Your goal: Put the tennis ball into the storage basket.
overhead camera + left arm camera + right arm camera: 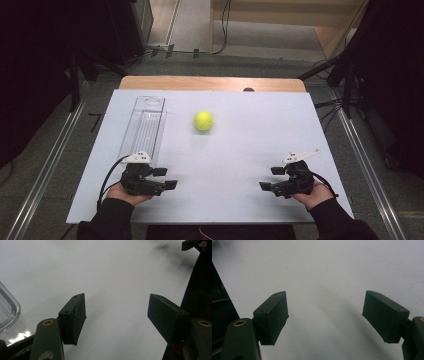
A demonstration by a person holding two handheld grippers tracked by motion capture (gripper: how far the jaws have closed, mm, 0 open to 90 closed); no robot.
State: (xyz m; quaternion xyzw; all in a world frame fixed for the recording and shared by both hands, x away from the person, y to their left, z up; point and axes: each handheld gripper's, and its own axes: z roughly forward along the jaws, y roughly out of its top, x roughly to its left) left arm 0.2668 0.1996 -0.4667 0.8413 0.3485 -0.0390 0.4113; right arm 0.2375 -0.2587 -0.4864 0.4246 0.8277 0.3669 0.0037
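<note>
A yellow-green tennis ball [203, 120] lies on the white tabletop [240, 145], a little back from the middle. Left of it a long clear plastic container [144, 127] lies lengthwise and looks empty. My left gripper [166, 178] rests near the front left, just past the container's near end and pointing right. Its jaws stand apart over bare white surface [116, 307]. At the front right, my right gripper [270, 178] points left, and its jaws [325, 305] are also apart with nothing between them. Both grippers are well short of the ball.
The container's rounded corner [8, 307] shows at the left of the left gripper view, and the right gripper's jaw tip [190, 243] at its top right. A wooden strip [210, 82] borders the table's far edge. Metal rails and cables run along the floor on both sides.
</note>
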